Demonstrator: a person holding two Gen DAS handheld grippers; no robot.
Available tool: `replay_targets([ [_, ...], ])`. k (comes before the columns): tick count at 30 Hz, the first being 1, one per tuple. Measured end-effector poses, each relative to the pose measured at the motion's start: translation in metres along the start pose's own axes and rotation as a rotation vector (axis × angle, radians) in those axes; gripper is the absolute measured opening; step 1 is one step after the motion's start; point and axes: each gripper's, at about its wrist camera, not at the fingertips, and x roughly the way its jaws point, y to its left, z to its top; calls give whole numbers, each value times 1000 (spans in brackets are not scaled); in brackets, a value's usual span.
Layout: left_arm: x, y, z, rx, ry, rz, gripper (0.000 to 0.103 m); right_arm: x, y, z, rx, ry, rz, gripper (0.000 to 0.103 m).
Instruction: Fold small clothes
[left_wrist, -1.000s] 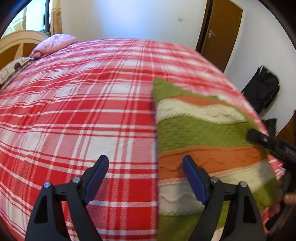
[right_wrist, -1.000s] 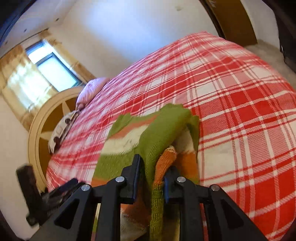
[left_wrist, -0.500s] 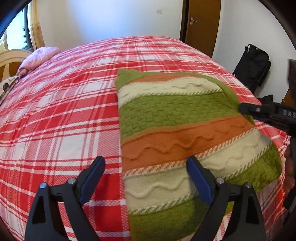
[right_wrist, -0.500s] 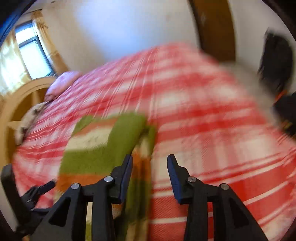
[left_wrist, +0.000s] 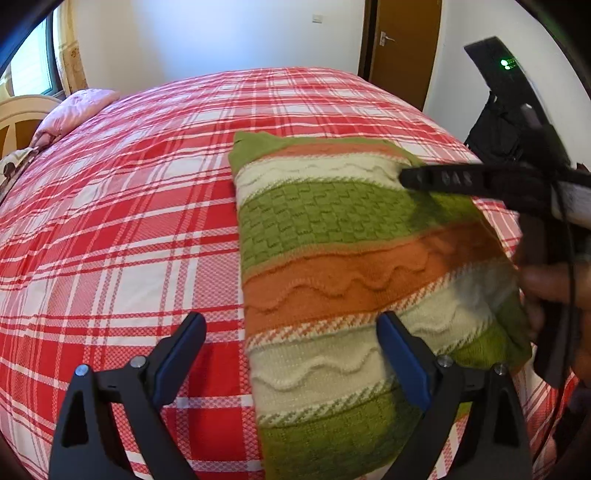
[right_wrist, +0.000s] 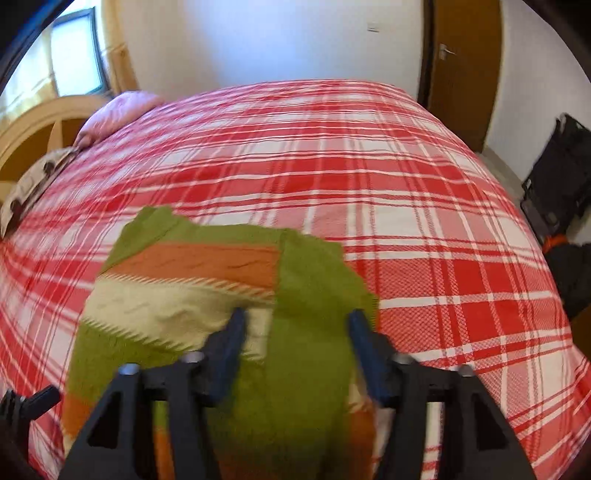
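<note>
Near end of striped green, orange and cream knitted sweater (left_wrist: 332, 280) cut off by lower frame edge in left wrist view; its right side partly hidden behind black right gripper (left_wrist: 436, 179). In right wrist view, same knit smeared by motion blur, lower part covered by gripper fingers (right_wrist: 229, 347). Black bag (left_wrist: 495, 129) by wall mostly hidden.

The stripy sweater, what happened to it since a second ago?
The right hand-held gripper was pinching the green sleeve of the sweater, laid it across the body, then opened and let go. The left hand-held gripper stayed open and holds nothing. The sweater stays on the plaid bedspread.
</note>
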Motion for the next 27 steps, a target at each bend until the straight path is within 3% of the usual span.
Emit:
replay_targets([
  [3, 1, -2, -1, 21, -4, 23, 103, 3, -24, -9, 160, 12, 98, 74],
  [4, 1, -2, -2, 26, -2, 24, 103, -1, -25, -11, 167, 5, 96, 74],
  [5, 0, -2, -2, 27, 0, 25, 103, -11, -22, -14, 151, -13, 80, 69],
  [6, 0, -1, -2, 27, 2, 24, 103, -24, -18, -17, 123, -42, 53, 51],
  [9, 0, 0, -4, 19, 5, 28, 103, -66, -3, -34, 49, -127, 21, 30],
  [10, 0, 0, -4, 21, 4, 31, 103, -78, 1, -42, 29, -145, 18, 28],
  [14, -3, -5, -5, 48, -7, 60, 103, -105, 9, -77, -1, -173, 42, 27],
  [17, -4, -6, -5, 50, -6, 77, 103, -96, 14, -106, -32, -104, 18, 23],
  [19, -4, -6, -6, 44, 2, 84, 103, -87, 9, -125, 17, -77, 30, 22],
  [27, -9, -9, -13, 57, 21, 109, 103, -94, 12, -147, 137, -124, 23, 22],
])
